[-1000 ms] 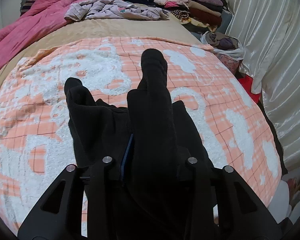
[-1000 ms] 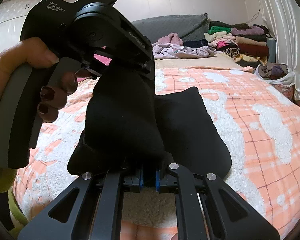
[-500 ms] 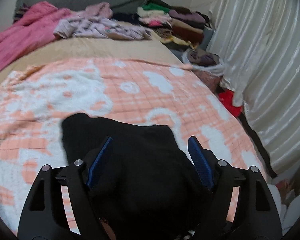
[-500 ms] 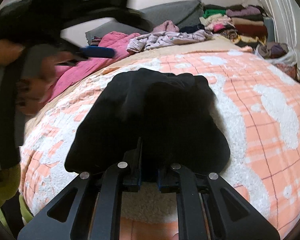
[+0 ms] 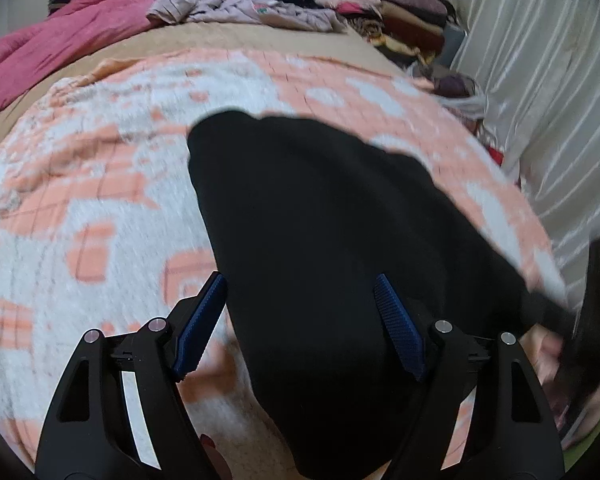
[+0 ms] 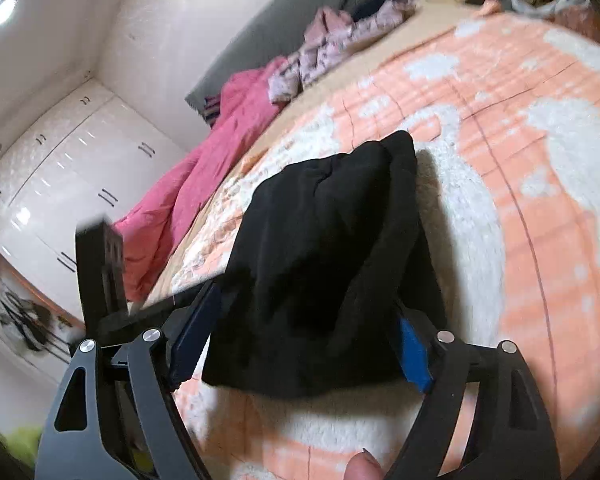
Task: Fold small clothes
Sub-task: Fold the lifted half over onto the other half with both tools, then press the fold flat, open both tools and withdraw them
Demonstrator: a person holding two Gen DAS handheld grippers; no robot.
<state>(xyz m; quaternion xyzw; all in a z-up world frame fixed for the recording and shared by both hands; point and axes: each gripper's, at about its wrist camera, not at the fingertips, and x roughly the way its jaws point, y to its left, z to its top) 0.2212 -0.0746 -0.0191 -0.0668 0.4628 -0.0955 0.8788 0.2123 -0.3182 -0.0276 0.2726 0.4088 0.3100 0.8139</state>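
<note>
Left wrist view: a black garment (image 5: 340, 248), its exact type not discernible, is shown lying folded into a compact bundle on the peach-and-white fleece blanket (image 5: 100, 184) covering the bed. The left gripper (image 5: 300, 320) is held over the near end of the bundle with its jaws spread apart and nothing clamped between them. In the right wrist view the same black garment (image 6: 324, 264) is seen as a doubled, somewhat lumpy packet resting on the fleece blanket (image 6: 520, 200); the right gripper (image 6: 300, 344) is likewise held with its jaws apart, straddling the near edge without a grip.

The fold of this piece is judged to be essentially done, only smoothing or setting aside remaining. A loose heap of lilac clothes (image 5: 240, 4) near a pink quilt (image 5: 60, 36) suggests further items left to fold, while a stack of folded clothes (image 5: 380, 4) is visible at the far corner.

Compared with one second earlier, both grippers, then clamped on raised cloth, have been opened, and the garment has been laid down flat.
</note>
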